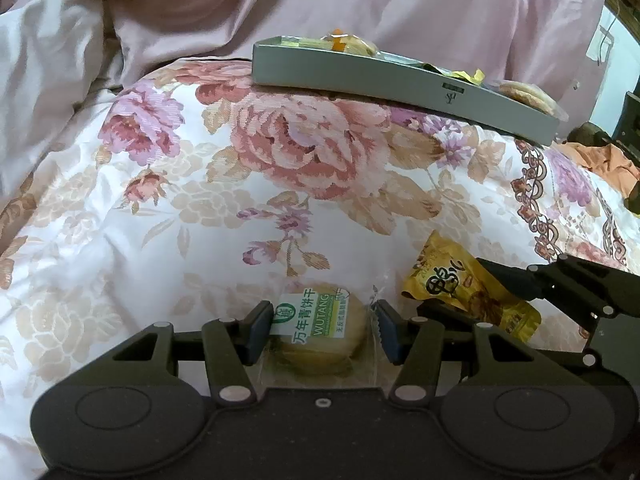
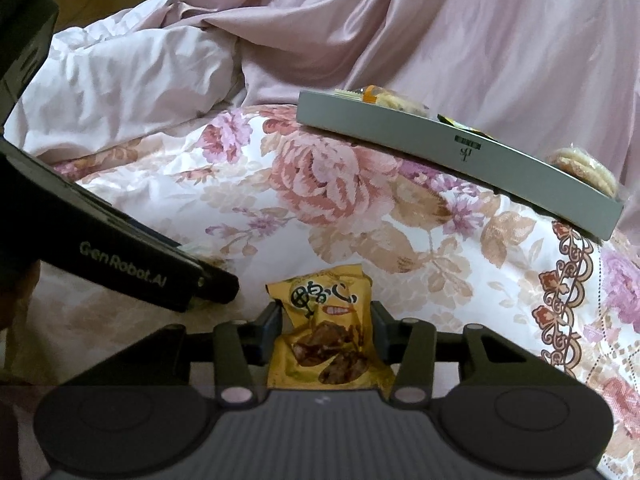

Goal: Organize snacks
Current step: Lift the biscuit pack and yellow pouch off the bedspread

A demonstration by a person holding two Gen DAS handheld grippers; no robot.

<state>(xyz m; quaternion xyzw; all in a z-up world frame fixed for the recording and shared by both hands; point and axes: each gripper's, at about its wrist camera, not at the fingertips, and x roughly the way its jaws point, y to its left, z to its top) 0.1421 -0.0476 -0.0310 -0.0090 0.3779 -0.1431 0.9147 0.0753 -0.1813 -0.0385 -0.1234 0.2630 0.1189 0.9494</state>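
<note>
A round biscuit in a clear wrapper with a green label (image 1: 320, 320) lies on the floral bedspread (image 1: 280, 152). My left gripper (image 1: 322, 328) is shut on it, one pad on the label and the other on the crinkled wrapper edge. Just to its right is a yellow snack packet (image 1: 452, 284), also in the right wrist view (image 2: 328, 320). My right gripper (image 2: 327, 326) is shut on that packet, which is pinched between the pads. A grey tray (image 1: 360, 80) (image 2: 440, 140) sits farther back on the bed and holds several wrapped snacks, with round biscuits (image 2: 584, 168) at its right end.
A crumpled pink quilt (image 1: 400, 0) (image 2: 480, 40) is heaped behind the tray and to the left. Orange cloth (image 1: 608, 164) lies at the bed's right edge. The black body of the left tool (image 2: 120, 264) crosses the left of the right wrist view.
</note>
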